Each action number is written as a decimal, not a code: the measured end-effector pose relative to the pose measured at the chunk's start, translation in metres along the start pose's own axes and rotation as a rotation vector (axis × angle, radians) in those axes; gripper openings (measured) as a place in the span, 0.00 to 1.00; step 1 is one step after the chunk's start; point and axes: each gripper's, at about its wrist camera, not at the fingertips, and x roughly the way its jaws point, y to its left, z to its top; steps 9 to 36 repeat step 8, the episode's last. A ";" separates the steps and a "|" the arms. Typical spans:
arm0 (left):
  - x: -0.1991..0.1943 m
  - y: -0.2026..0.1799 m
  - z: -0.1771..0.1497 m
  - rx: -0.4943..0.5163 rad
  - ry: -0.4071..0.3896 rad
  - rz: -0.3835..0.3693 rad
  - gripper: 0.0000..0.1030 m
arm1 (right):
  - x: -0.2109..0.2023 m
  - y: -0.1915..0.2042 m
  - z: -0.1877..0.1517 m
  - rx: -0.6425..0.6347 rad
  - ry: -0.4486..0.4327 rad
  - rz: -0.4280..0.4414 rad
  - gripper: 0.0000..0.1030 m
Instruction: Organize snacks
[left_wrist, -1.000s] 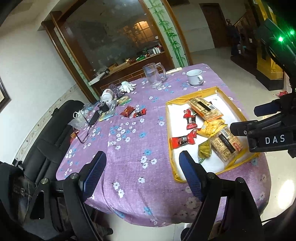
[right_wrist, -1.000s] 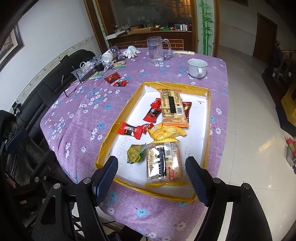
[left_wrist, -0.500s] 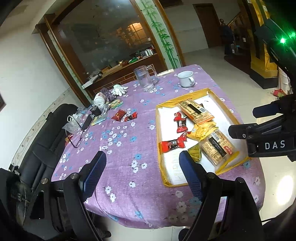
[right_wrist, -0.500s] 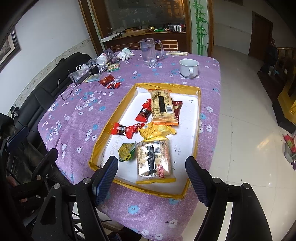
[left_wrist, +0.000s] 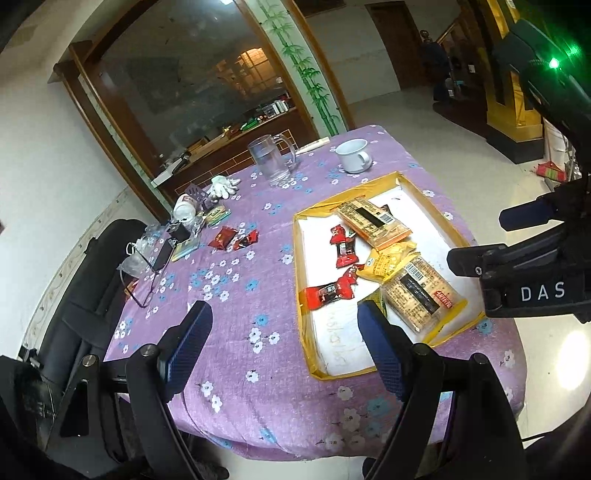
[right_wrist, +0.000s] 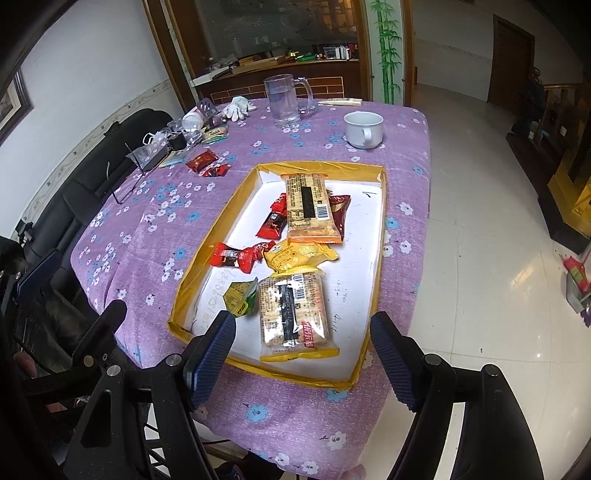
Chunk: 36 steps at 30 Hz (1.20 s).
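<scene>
1. Most of the snacks already lie inside the shallow yellow-rimmed tray on the table, which wears a purple flowered cloth. In it are two large cracker packs, one at the near end and one at the far end, a yellow packet between them, a small green packet just beside the near pack, and several red candies.

2. Two red snack packets lie loose on the cloth, well apart from the tray, toward the clutter at the far left of the table. By my reading they are what is left to gather.

3. The snacks in the tray lie jumbled and partly overlapping, so some tidying there may also remain; that is a judgement, not something shown.

4. The left gripper hangs above the near table edge, its fingers spread wide with nothing between them.

5. The right gripper hangs over the near end of the tray, fingers likewise apart and empty; the near cracker pack shows between them but lies untouched below.

6. A glass mug and a white cup stand at the far end, outside the tray.
</scene>
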 end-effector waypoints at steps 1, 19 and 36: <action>-0.001 -0.001 0.000 0.001 -0.008 0.001 0.79 | 0.000 -0.001 0.000 0.005 0.000 0.000 0.75; -0.003 -0.010 0.001 0.031 -0.028 -0.034 0.79 | 0.002 -0.005 -0.002 0.018 0.001 -0.006 0.75; -0.003 -0.010 0.001 0.031 -0.028 -0.034 0.79 | 0.002 -0.005 -0.002 0.018 0.001 -0.006 0.75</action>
